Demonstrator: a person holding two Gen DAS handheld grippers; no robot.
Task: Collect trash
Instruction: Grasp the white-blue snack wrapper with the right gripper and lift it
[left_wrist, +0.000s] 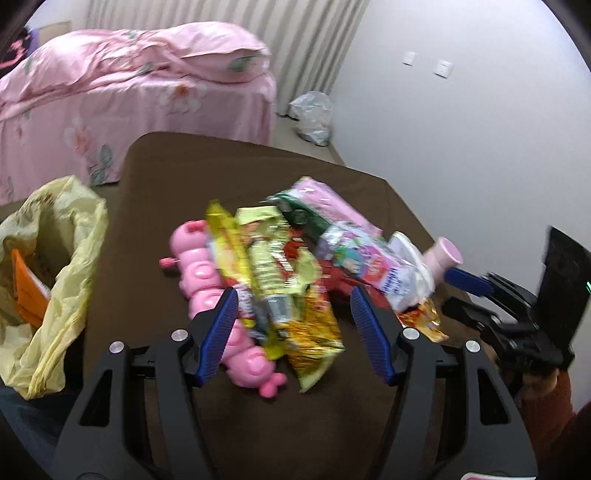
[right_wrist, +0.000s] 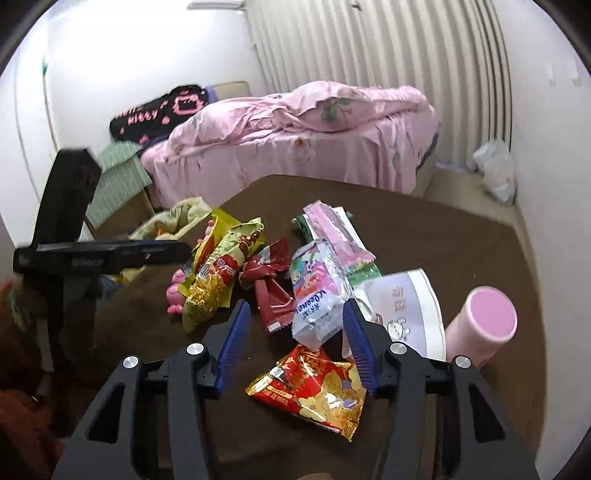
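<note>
The left gripper is showing a black plastic frame with triangular cutouts, round silver screws at the joints and ribbed blue pads on both fingers. The right gripper is wearing the same black frame, silver screws and blue pads. A rust-red sleeve is covering the right arm behind it.

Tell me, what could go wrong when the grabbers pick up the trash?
The left gripper hangs open over wrappers lying on the pink toy, so it might grab the toy too. The pink cup stands close to the right gripper and could get knocked over.
</note>
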